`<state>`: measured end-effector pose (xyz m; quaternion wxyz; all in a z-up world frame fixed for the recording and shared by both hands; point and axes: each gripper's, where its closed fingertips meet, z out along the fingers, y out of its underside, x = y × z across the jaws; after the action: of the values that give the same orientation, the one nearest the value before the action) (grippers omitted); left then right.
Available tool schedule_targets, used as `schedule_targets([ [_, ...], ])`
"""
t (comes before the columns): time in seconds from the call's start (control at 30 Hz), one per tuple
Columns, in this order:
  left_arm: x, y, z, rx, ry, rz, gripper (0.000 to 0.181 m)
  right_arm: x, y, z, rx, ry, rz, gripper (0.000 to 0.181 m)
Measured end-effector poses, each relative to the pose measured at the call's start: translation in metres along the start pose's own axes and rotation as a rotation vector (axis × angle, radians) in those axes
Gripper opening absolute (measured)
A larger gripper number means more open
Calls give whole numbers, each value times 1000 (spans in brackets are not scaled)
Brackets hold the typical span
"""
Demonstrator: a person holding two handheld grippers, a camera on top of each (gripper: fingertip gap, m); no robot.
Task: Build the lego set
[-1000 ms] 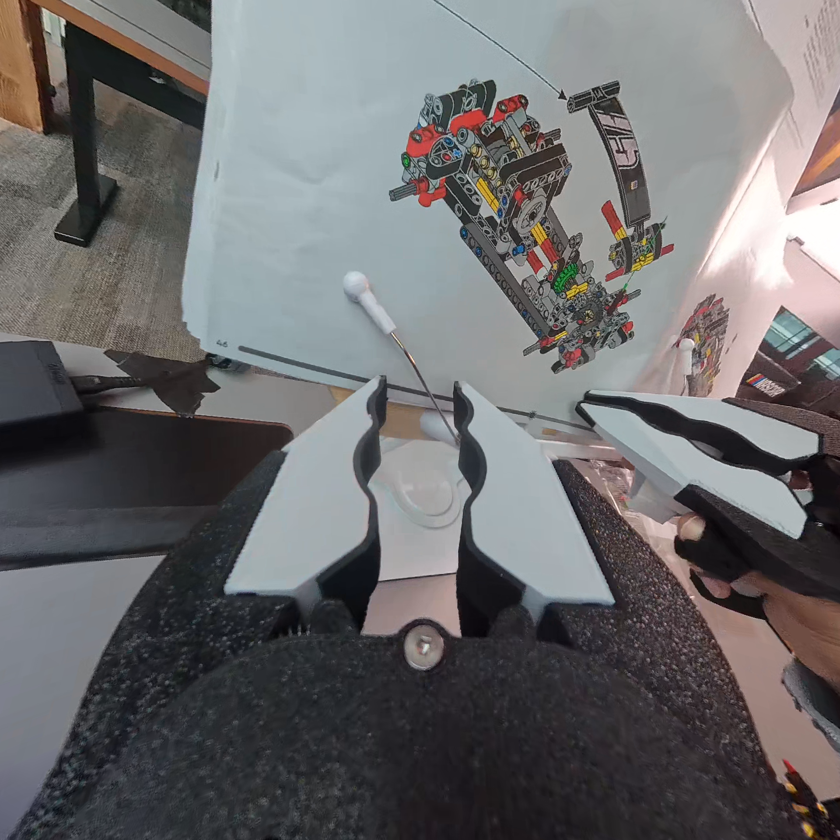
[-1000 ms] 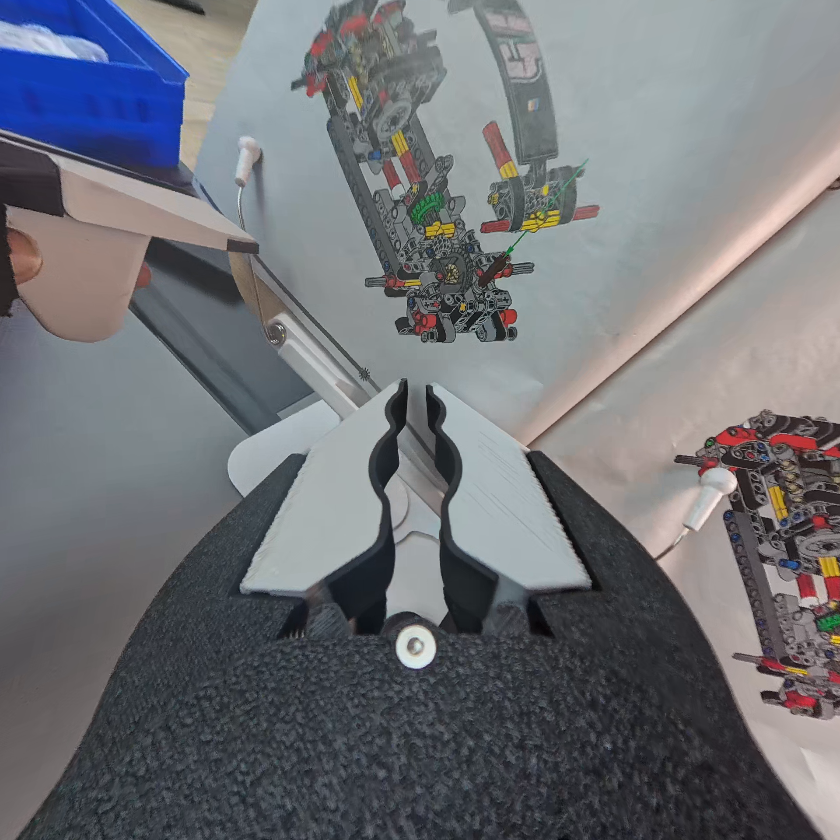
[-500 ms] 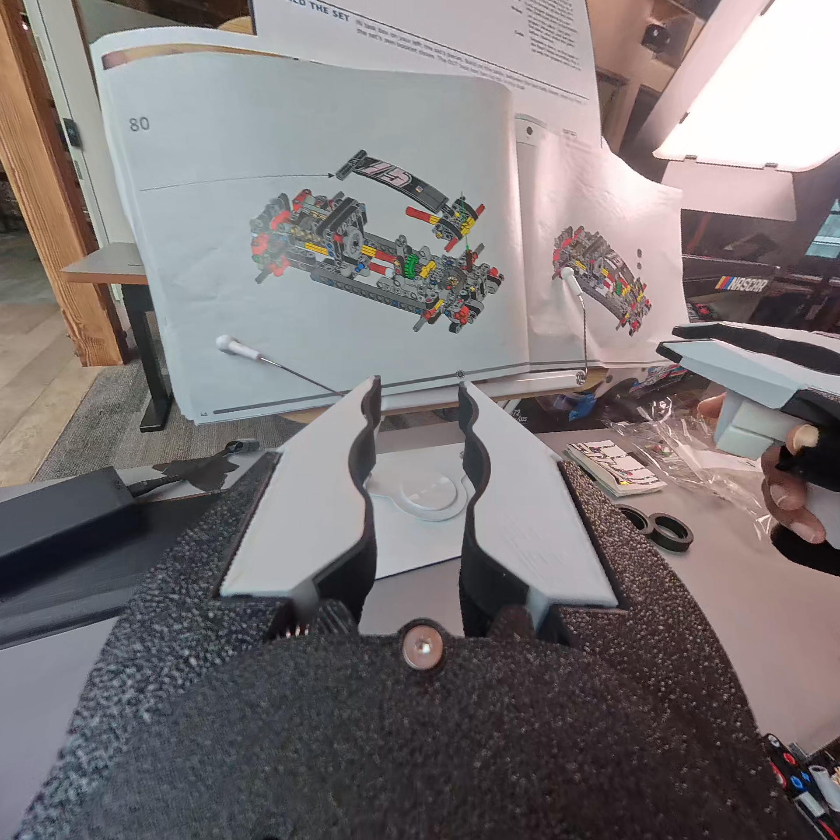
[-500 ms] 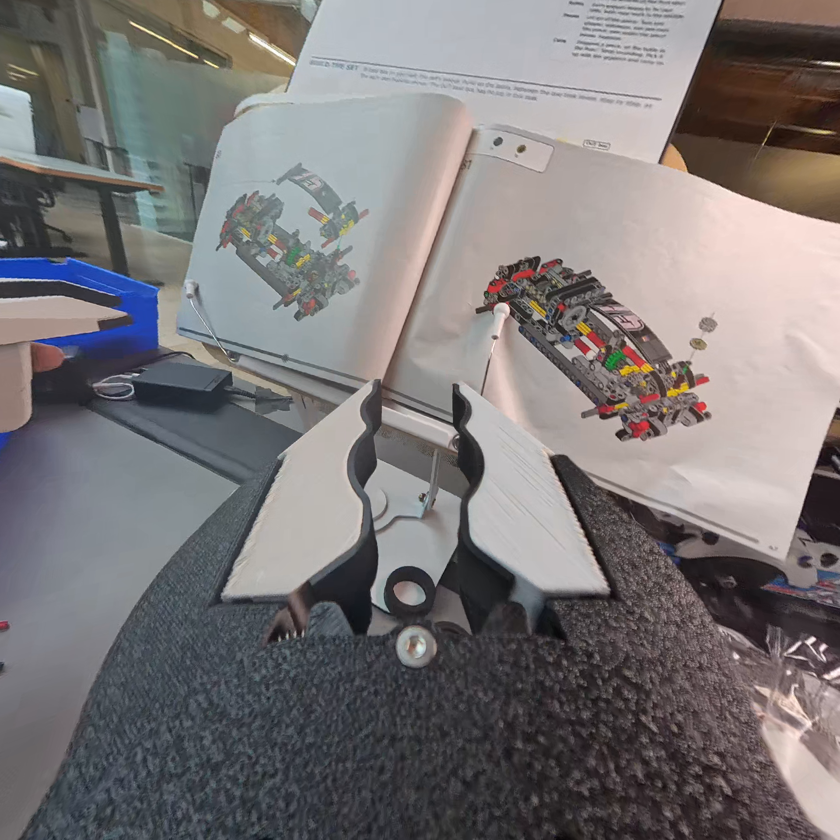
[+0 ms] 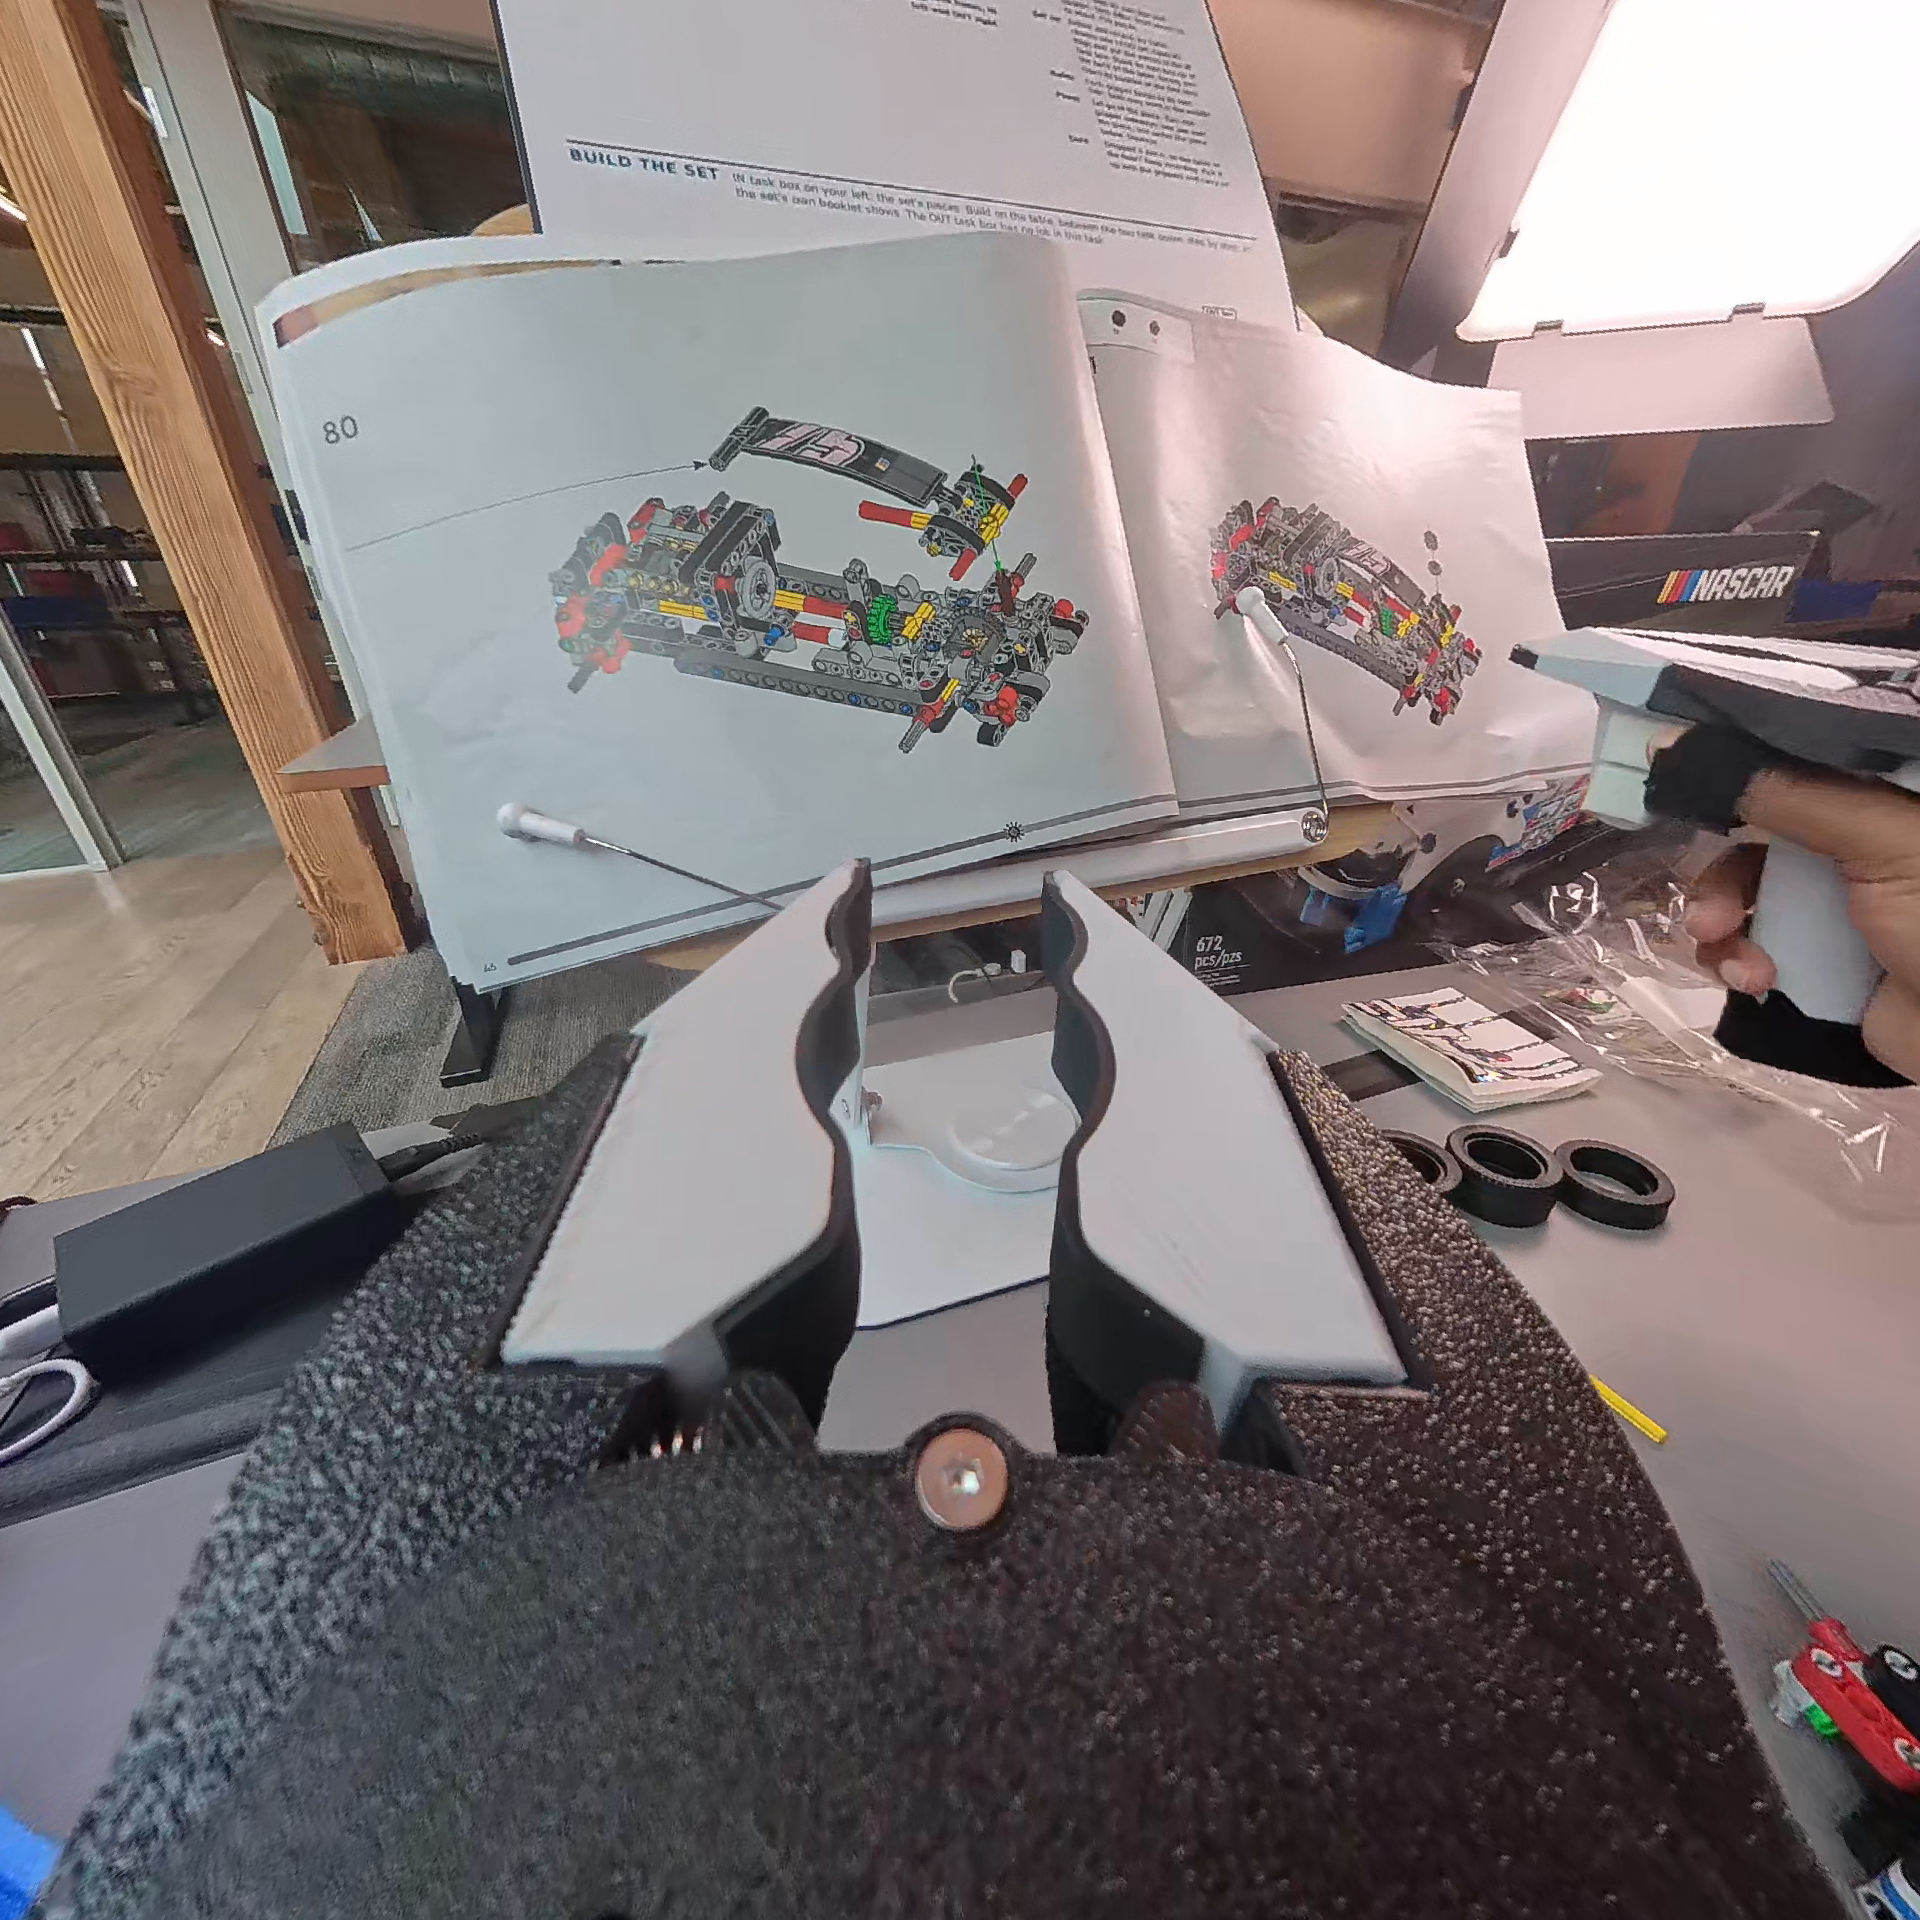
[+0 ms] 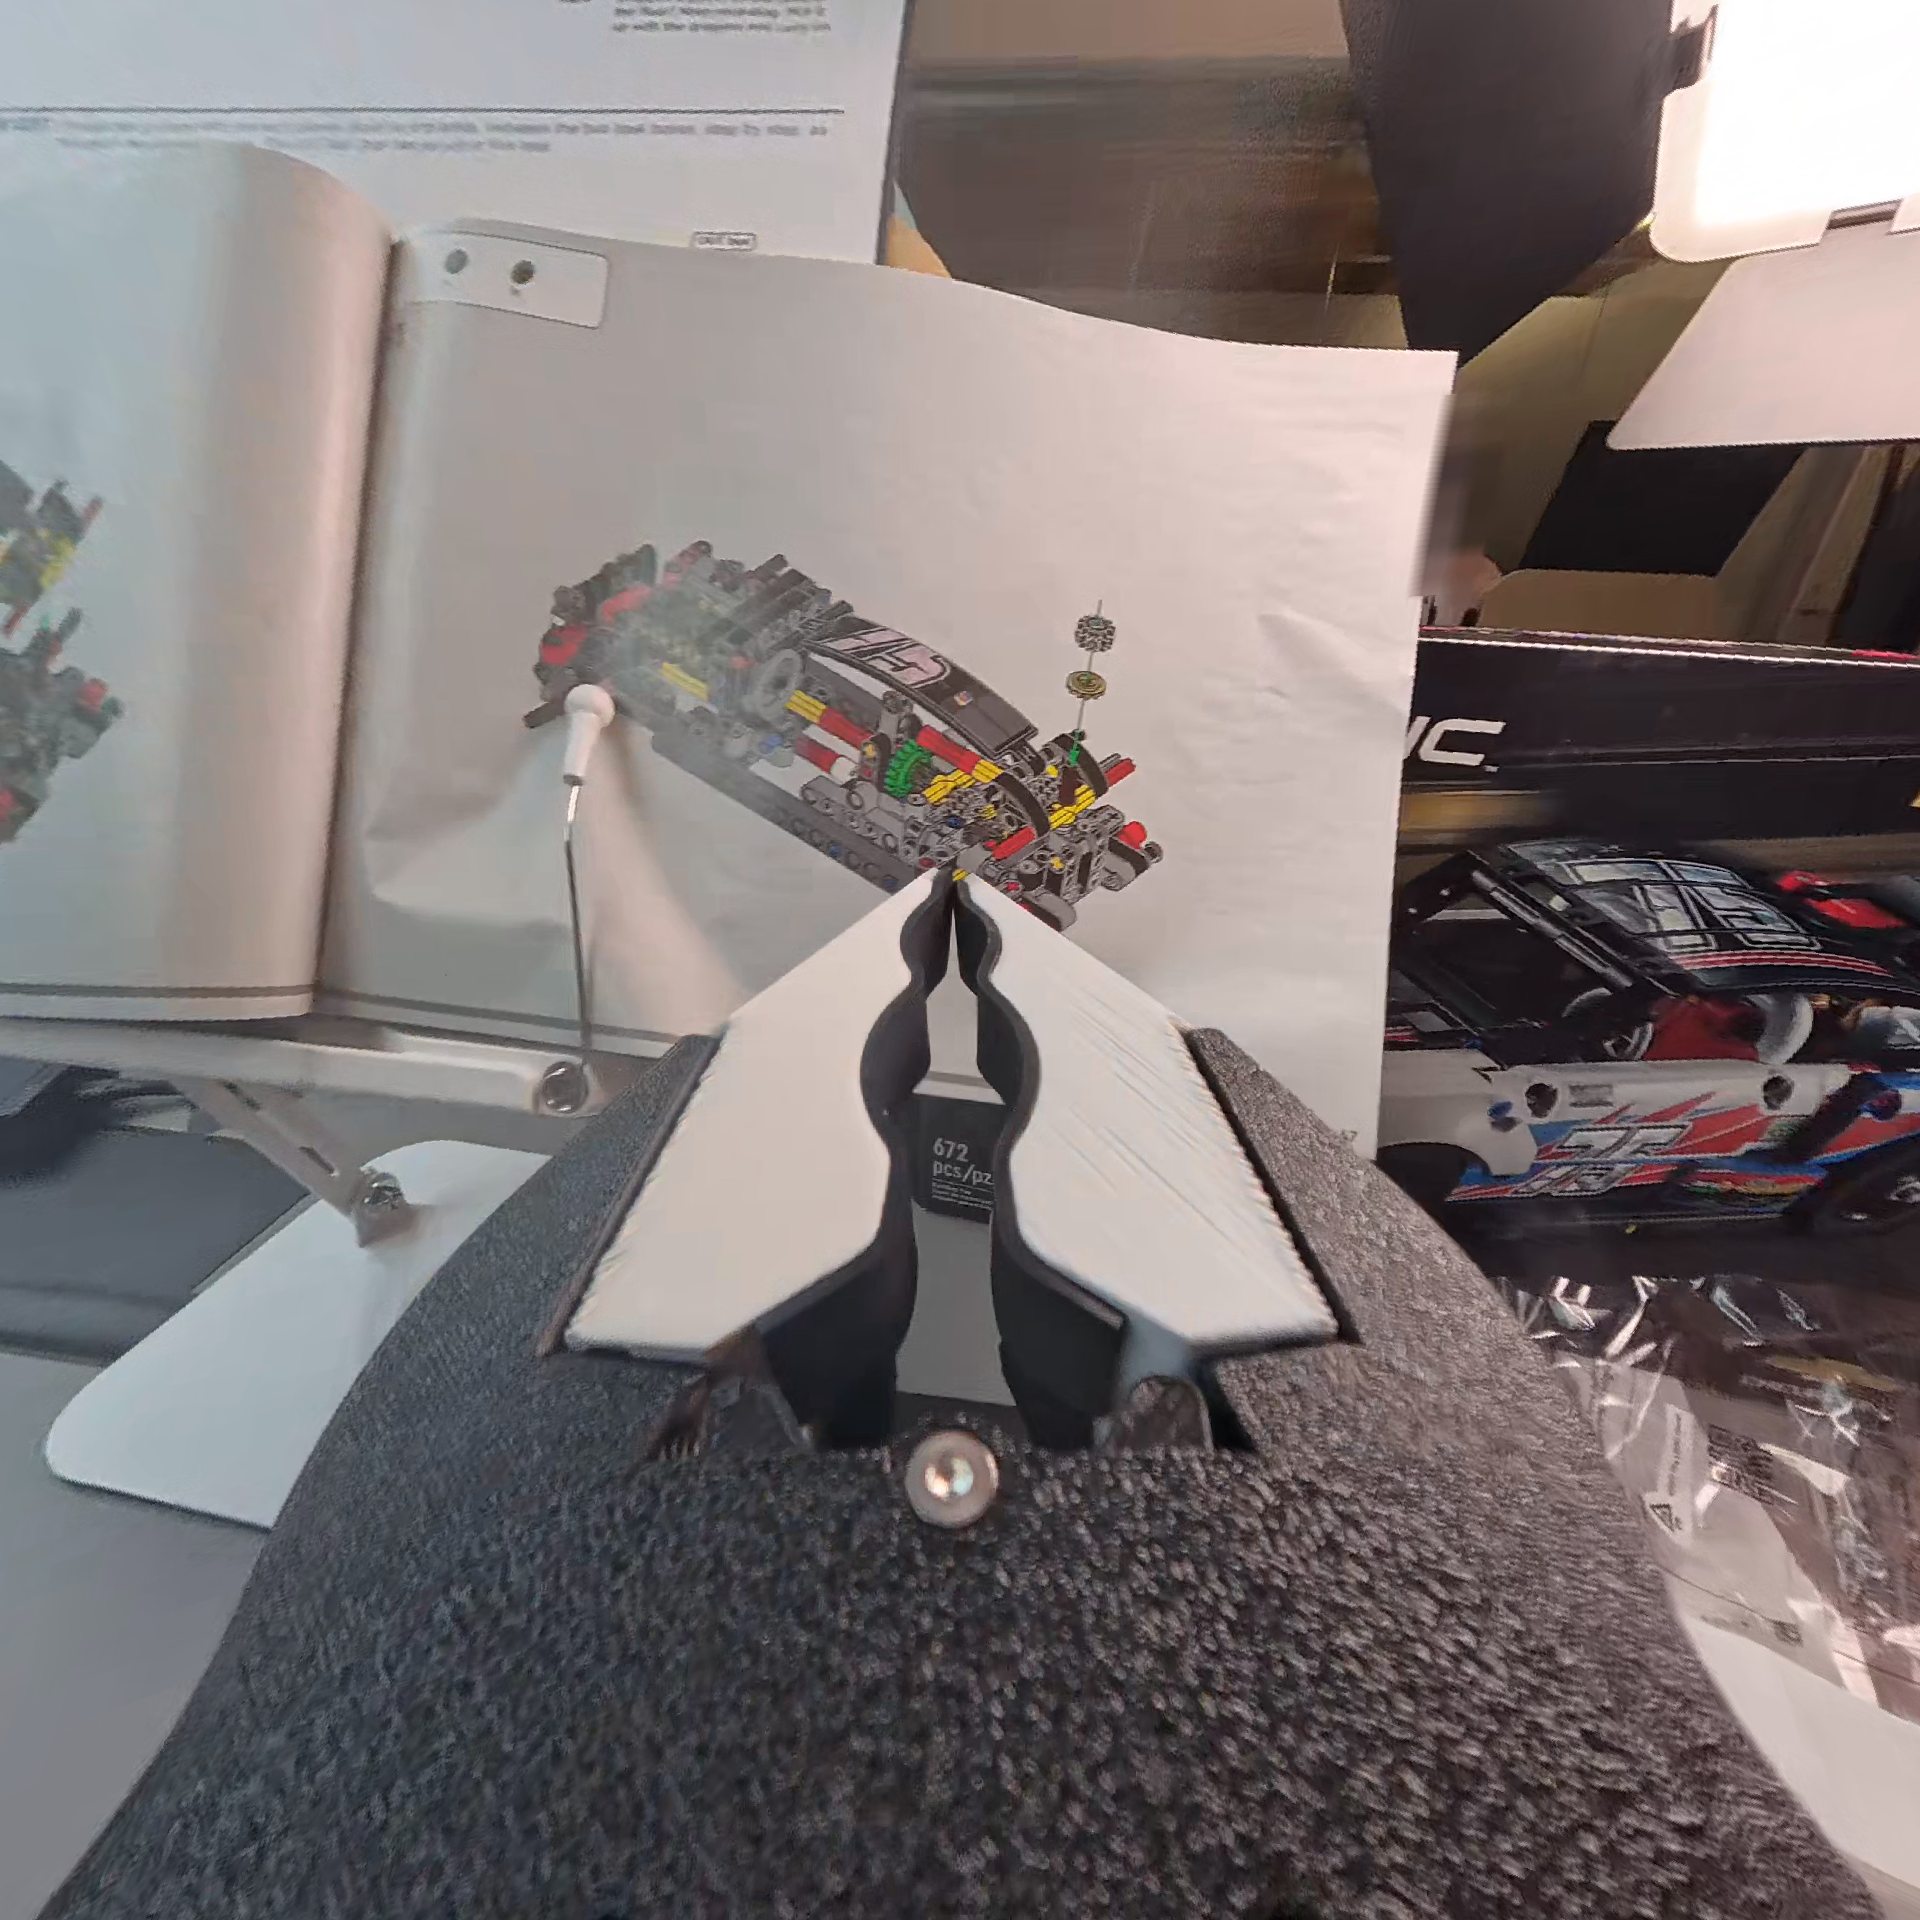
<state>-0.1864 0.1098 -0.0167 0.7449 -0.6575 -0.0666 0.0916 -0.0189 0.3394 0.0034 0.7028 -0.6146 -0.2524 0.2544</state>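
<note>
Left wrist view: left gripper (image 5: 954, 914) held apart, nothing between fingers. Open booklet (image 5: 727, 582) propped on stand (image 5: 977, 1195) straight ahead. Three black tyres (image 5: 1527, 1184) seen loose on table (image 5: 1714, 1351) to right of gripper, sticker sheets (image 5: 1465, 1049) and clear bag (image 5: 1662, 997) beyond. Part-built red piece (image 5: 1849, 1704) glimpsed near right edge.

Right gripper (image 6: 953, 888) closed at tips, nothing gripped; set box (image 6: 1662, 997) ahead to right of it.

Judged: chassis pages open, tyres unfitted, build far from finished; no piece picked yet.
</note>
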Motion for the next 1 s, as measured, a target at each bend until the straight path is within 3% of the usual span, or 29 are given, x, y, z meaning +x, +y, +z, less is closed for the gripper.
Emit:
schedule_targets([
  [0.23,0,2,1,-6,5,18,31,30,-8,33,1,49,-40,0],
  [0.6,-4,5,1,-13,1,25,31,34,-43,62,7,16,-107,0],
  [1.0,7,8,3,-26,28,38,31,18,9,24,-68,-11,-49,0],
])
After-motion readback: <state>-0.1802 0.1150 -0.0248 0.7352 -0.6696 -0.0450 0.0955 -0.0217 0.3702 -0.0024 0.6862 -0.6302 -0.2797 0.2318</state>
